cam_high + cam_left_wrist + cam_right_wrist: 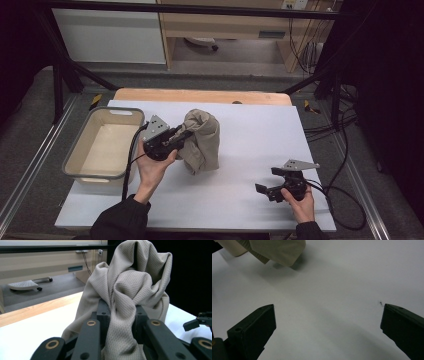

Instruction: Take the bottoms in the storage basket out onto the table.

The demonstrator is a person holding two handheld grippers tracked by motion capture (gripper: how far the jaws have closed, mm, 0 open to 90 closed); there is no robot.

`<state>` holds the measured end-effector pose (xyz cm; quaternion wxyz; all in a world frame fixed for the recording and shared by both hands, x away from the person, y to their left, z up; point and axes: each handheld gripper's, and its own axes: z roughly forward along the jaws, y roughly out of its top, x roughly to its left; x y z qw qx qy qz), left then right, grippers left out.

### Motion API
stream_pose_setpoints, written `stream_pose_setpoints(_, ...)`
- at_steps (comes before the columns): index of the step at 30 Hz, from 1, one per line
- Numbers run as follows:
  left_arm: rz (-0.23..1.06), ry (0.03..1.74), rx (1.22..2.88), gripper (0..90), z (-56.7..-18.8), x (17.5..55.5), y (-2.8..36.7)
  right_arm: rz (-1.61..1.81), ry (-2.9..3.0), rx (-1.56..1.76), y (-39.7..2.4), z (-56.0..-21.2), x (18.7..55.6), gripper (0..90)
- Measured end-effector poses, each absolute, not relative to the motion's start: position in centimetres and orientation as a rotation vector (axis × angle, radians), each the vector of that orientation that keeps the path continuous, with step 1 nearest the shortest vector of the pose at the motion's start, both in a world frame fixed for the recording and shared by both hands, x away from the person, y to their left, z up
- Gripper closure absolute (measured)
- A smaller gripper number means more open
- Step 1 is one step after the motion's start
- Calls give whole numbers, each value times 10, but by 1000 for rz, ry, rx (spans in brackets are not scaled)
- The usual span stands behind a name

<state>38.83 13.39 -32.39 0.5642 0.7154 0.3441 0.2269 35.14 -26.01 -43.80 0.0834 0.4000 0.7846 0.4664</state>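
Near the middle of the white surface [240, 145], the left hand-held gripper [181, 136] is clenched on a bunched beige cloth [201, 140], lifting its top while the lower folds rest down. Beside it sits a grey bin [80, 150]. Well apart, the right hand-held gripper [266, 191] hangs wide, grasping nothing.

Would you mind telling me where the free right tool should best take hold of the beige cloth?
Probably the cloth's lower right hanging edge, approached from the right side along the table. The left tool already pinches a bunched fold on its left, and the right tool rests open with bare table between.
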Motion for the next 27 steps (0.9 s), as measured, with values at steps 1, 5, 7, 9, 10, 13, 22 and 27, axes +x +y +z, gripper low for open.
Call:
stream_pose_setpoints(1,533,810,1689,740,-325,388,133,1392,2342,1194,-260,-438,351,6)
stream_pose_setpoints(5,526,808,1704,740,-329,389,128,1394,2341,1196,-260,-438,351,6)
stream_pose_setpoints(7,525,808,1711,739,-330,390,125,1393,2341,1196,-260,-438,351,6)
stream_pose_setpoints(9,525,808,1723,739,-332,391,123,1393,2341,1195,-260,-438,351,6)
stream_pose_setpoints(10,524,808,1729,739,-333,392,122,1393,2341,1194,-260,-438,351,6)
stream_pose_setpoints(13,522,808,1746,739,-337,393,118,1393,2341,1194,-260,-438,351,6)
stream_pose_setpoints(22,507,811,1781,738,-347,397,110,1392,2341,1191,-260,-438,352,6)
stream_pose_setpoints(27,496,811,1806,736,-353,398,104,1392,2340,1192,-260,-438,352,6)
